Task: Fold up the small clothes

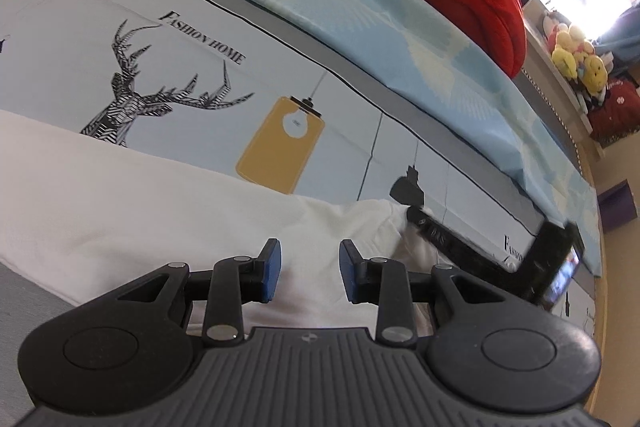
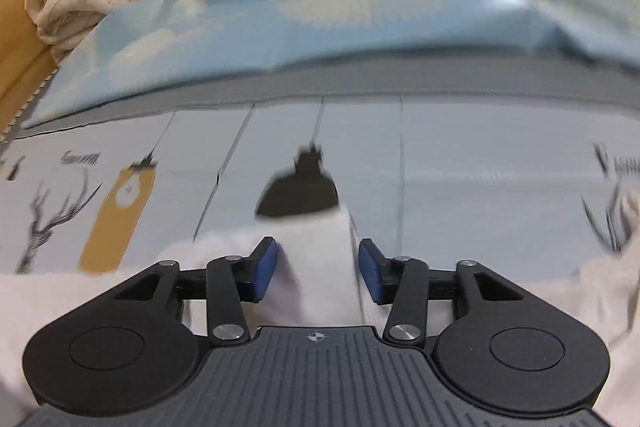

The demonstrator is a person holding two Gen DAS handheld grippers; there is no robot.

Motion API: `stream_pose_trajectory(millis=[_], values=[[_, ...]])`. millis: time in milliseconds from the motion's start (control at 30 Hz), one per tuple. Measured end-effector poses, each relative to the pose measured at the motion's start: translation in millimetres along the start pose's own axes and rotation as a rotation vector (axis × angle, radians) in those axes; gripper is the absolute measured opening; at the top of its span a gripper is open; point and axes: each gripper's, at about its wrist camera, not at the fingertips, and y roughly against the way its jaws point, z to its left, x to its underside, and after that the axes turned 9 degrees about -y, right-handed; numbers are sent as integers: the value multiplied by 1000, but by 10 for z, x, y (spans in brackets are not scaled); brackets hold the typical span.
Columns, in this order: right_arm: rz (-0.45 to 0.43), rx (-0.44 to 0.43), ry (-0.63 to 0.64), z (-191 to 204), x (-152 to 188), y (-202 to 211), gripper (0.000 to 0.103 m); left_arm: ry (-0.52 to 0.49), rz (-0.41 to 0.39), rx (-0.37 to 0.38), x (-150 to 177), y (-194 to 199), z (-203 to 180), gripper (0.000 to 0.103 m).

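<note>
Garment (image 2: 316, 267), white, lies between spread right jaws and beneath spread left jaws.

The left claw (image 1: 310, 273) hovers with its jaws apart over a white garment (image 1: 160, 195) on the printed bedsheet (image 1: 200, 39).

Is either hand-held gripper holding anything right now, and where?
Neither, visibly: both stand open. A white garment fold sits ungripped between the pads of the right hand-held gripper.

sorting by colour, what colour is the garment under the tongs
White, plain; the garment shows best in the left wrist view.
</note>
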Motion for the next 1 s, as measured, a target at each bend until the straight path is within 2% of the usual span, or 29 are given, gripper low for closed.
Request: stream_pose_trajectory(millis=[100,200,300,400,533,700,800,900,1000], values=[[-56,-38,14,179,-99,-133,4,13,-11,0,-36,44,44,35],[-103,4,34,303,-199,-247,6,17,-14,9,-57,79,48,35],[-84,81,2,285,-286,-277,21,15,-16,20,-68,118,43,35],[-121,78,-22,119,-182,96,25,18,-22,26,-80,165,29,35],[-141,84,34,-145,338,670,32,2,-36,40,-100,280,-57,35],[-39,163,54,-645,1189,1238,32,-45,-66,46,-98,508,-195,35],[-30,203,48,-933,1594,1625,32,-84,-80,46,-61,669,-235,35],[24,237,17,-1181,1856,2006,46,-114,-93,41,31,822,-247,35],[95,234,0,-1425,2138,2342,48,-170,-85,34,239,916,-261,35]])
